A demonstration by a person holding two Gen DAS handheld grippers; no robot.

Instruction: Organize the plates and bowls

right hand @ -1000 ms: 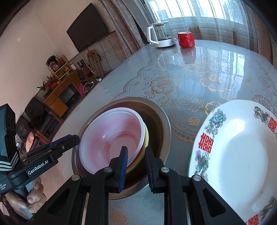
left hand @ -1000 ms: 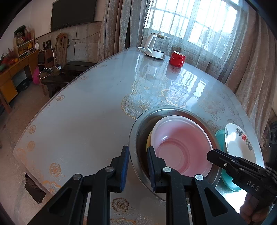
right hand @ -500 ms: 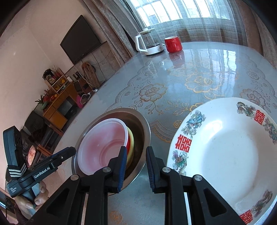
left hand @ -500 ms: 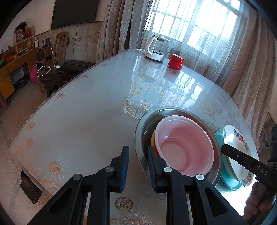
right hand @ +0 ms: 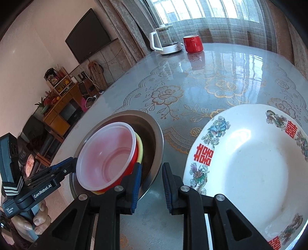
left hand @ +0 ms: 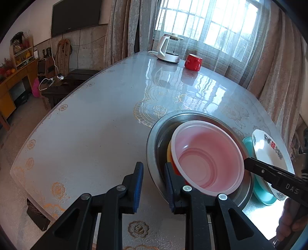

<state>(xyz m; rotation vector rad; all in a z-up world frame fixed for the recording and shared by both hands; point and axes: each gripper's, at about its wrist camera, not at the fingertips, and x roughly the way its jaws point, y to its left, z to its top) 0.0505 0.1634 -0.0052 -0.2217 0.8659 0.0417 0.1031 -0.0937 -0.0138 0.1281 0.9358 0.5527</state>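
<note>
Bowls sit nested on the counter [left hand: 92, 134]: a clear pink plastic bowl [left hand: 207, 161] rests inside red and yellow ones, all held in a wide steel basin [left hand: 154, 138]. The left claw [left hand: 153, 184] is spread, its two fingers straddling the near rim of the basin, one finger outside on the counter side and the other inside against the stacked bowls. From the right wrist view, the right claw [right hand: 151, 184] is also spread and pinches nothing; its left finger lies at the basin's [right hand: 156, 134] rim just beside the pink bowl [right hand: 107, 157], its right finger close to the edge of a white plate [right hand: 250, 163] painted with red characters, birds and dragons. In the left wrist view that plate [left hand: 263, 146] lies on a teal dish [left hand: 259, 192] just beside the basin.

The counter is covered with a glossy pale cloth printed with gold flowers. At its far end stand a white kettle [left hand: 169, 50] and a red mug [left hand: 193, 61], near a curtained window [left hand: 202, 25]. A dark television [left hand: 77, 15] hangs on the wall, and a wooden shelf [left hand: 21, 53] stands further left.
</note>
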